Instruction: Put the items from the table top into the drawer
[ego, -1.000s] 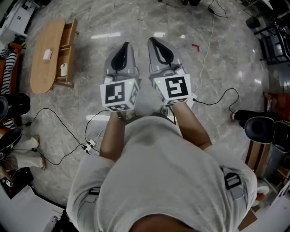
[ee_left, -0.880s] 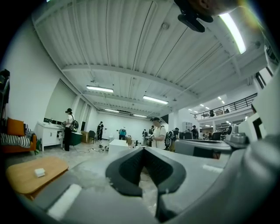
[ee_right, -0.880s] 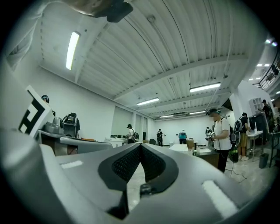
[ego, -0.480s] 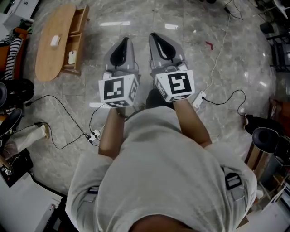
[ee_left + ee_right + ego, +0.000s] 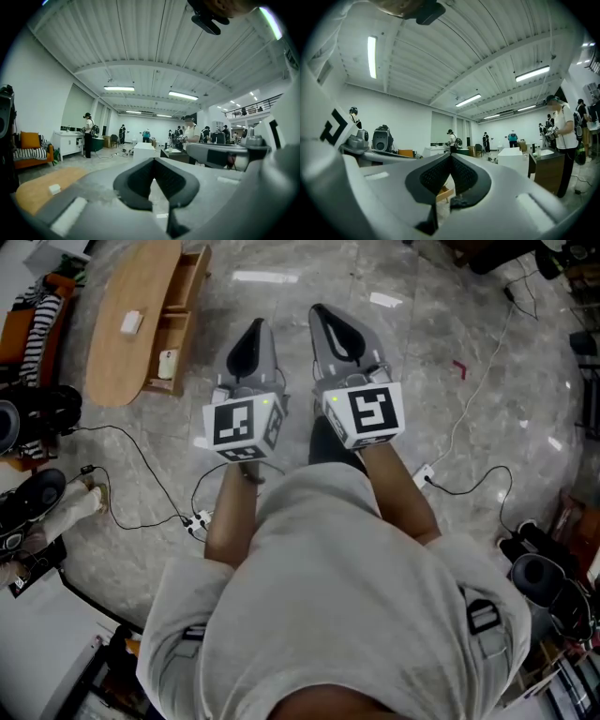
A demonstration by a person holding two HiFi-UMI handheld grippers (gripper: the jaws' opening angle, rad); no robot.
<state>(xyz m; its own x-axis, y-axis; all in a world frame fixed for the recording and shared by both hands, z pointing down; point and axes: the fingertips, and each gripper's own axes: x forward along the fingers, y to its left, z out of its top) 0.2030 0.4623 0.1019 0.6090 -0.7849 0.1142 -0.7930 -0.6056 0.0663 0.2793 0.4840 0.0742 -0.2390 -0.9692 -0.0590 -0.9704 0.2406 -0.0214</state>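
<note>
White block [image 5: 131, 322] is lying on the oval wooden table [image 5: 111, 362], upper left of the head view. It is sitting near the middle of the top, touching nothing else. Just right of it, the drawer [image 5: 190, 294] is standing pulled out from the table's side. A small pale item [image 5: 167, 363] is lying in the drawer; it is too small to identify.

Left gripper [image 5: 257, 326] is sitting at frame centre, well apart from the table, over the grey marbled floor [image 5: 450, 324]. In the left gripper view its jaws are meeting at the tips, with nothing between them. Right gripper [image 5: 319, 311] is sitting just beside it, parallel. In the right gripper view its jaws are likewise pressed together and carrying nothing. Neither tool is touching any object.

In the left gripper view the table top is showing as an orange patch at lower left, with the white block on it. In the right gripper view a sliver of pale wood is showing through the gap under the closed tips; which part of the furniture it is, I cannot tell.

The table's upper end is running out of the head view at the top edge. The person's grey shirt [image 5: 337, 596] is filling the lower half of that view and covering the floor beneath. A thin black cable [image 5: 141, 463] is trailing across the floor at left.
</note>
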